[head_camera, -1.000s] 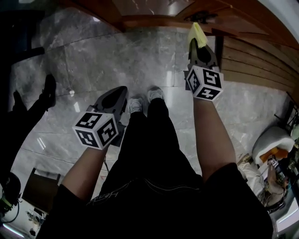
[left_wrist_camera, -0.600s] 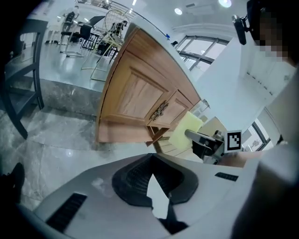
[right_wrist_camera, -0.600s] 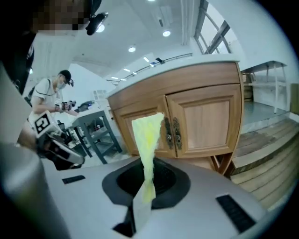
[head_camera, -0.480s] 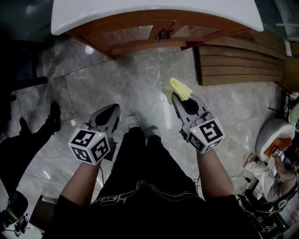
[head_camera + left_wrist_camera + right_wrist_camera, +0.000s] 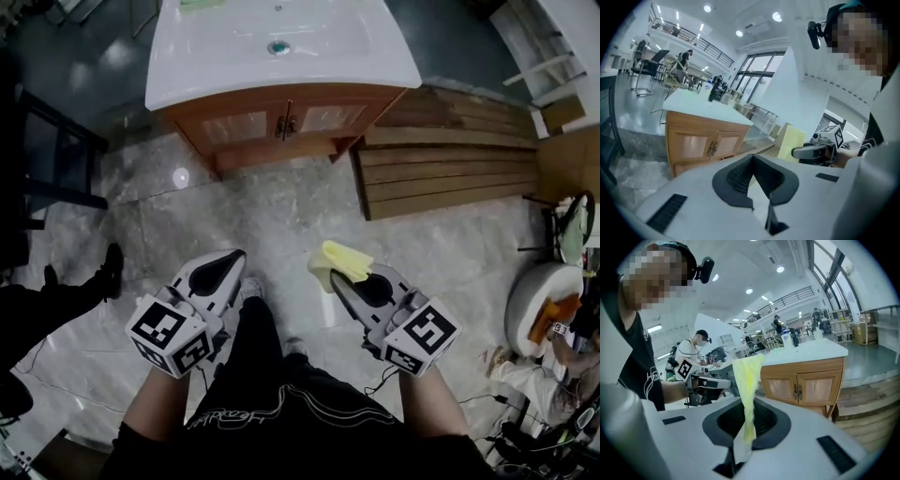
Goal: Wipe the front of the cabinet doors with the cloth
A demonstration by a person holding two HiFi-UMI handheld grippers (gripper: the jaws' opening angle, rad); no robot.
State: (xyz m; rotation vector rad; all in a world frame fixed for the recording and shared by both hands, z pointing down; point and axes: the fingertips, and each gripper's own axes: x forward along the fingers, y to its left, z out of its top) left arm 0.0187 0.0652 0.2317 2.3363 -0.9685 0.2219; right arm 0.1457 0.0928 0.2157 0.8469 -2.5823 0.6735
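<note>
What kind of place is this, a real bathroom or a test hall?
Likely a large open hall, not a bathroom: the vanity cabinet stands free of any wall on a marble floor, a railed mezzanine runs overhead, and other people are at tables behind it.

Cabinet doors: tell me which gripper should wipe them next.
The right gripper, probably. Its jaws are shut on the yellow cloth, which sticks out toward the cabinet doors ahead. The left gripper is shut on nothing, so it has nothing to wipe with.
</note>
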